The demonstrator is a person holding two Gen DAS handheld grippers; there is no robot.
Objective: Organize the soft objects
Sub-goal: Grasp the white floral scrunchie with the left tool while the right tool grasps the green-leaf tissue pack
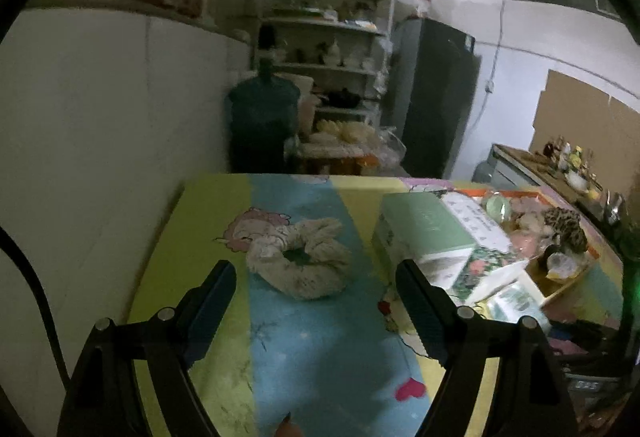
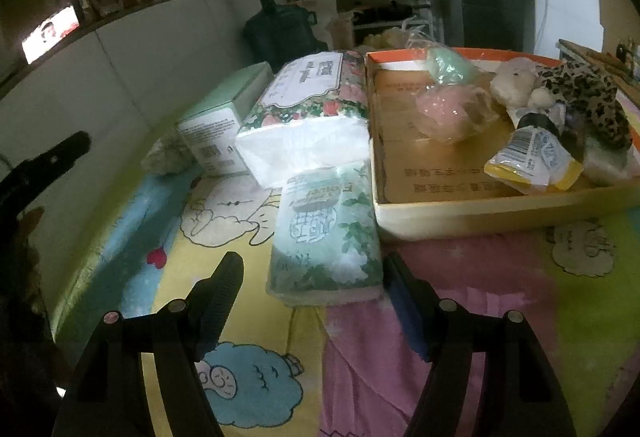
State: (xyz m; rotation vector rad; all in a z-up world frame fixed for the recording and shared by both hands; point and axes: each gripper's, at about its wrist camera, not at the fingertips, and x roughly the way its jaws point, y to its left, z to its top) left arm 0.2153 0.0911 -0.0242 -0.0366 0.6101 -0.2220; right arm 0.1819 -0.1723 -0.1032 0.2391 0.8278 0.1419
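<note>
A cream fabric scrunchie lies on the cartoon tablecloth just ahead of my open, empty left gripper. My right gripper is open, its fingers on either side of the near end of a green floral tissue pack, apart from it. A larger floral tissue pack and a mint green box lie behind it. An orange-rimmed cardboard tray at the right holds a pink bagged item, a green bagged item, a white plush, a leopard-print soft item and a yellow packet.
A white wall borders the table's left edge. Beyond the far edge stand a large water bottle, shelves with dishes and a dark fridge. The left gripper's finger shows in the right wrist view at far left.
</note>
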